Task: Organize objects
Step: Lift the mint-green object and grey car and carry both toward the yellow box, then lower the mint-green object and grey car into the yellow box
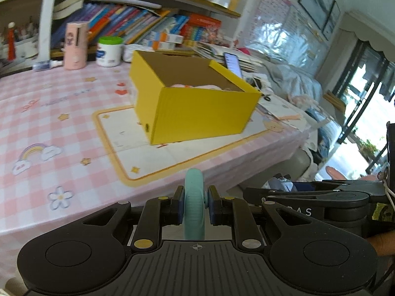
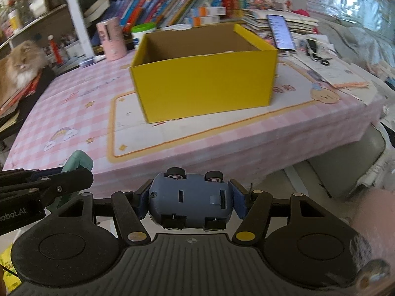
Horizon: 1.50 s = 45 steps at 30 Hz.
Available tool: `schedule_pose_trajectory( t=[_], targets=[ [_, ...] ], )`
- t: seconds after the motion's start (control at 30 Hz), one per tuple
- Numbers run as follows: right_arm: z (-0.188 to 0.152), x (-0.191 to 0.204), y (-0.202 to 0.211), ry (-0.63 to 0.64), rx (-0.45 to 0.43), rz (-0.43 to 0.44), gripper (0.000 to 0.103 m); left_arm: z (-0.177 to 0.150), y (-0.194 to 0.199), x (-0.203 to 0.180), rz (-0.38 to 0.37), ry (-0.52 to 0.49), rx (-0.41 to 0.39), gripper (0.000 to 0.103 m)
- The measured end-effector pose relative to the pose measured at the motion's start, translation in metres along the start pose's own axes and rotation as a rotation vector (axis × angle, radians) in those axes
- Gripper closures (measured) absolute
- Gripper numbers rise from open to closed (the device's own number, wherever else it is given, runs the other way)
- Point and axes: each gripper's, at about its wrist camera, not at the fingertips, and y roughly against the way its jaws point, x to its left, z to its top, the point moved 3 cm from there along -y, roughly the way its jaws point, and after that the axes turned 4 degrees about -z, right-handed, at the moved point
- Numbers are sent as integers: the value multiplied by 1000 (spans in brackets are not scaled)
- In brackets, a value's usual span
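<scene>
Left claw (image 1: 194, 208) pinching a teal toy (image 1: 194, 212); right claw (image 2: 190, 203) pinching a blue toy car (image 2: 190, 201), wheels toward camera. Both off the worktop's (image 2: 74, 103) near edge. Open yellow box (image 2: 205, 81) stands ahead on the mat; phone (image 2: 281, 32), pink canister (image 2: 112, 39), cat (image 2: 19, 66) beyond.

Yellow box (image 2: 205, 83) of matt cardboard, brown inside. Pink checked table cover (image 2: 74, 113), smooth cloth look. Blue toy car (image 2: 190, 199), smooth plastic with black rubbery wheels. Mint toy (image 1: 194, 212), matt plastic.
</scene>
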Motion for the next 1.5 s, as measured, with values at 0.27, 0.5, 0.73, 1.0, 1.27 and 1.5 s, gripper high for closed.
schedule_pose_trajectory(
  t=[0.27,0.5,0.73,1.0,1.27,1.5],
  targets=[
    [8,-26,-3,-29,0,-15,42,13,-18,-18,0,-17,-2,86],
    [25,-46,-12,-25,-2,-2,42,27,-32,-28,19,-28,-18,86],
    [49,-60,-21,-7,-21,17,42,48,-45,-35,48,-30,-54,86],
    [76,-82,-34,0,-42,29,42,69,-66,-43,65,-34,-74,86],
    [109,-97,-49,34,-78,59,42,94,-84,-48,100,-29,-121,86],
    [157,-96,-55,84,-164,117,42,123,-95,-45,159,-23,-176,86]
  ],
)
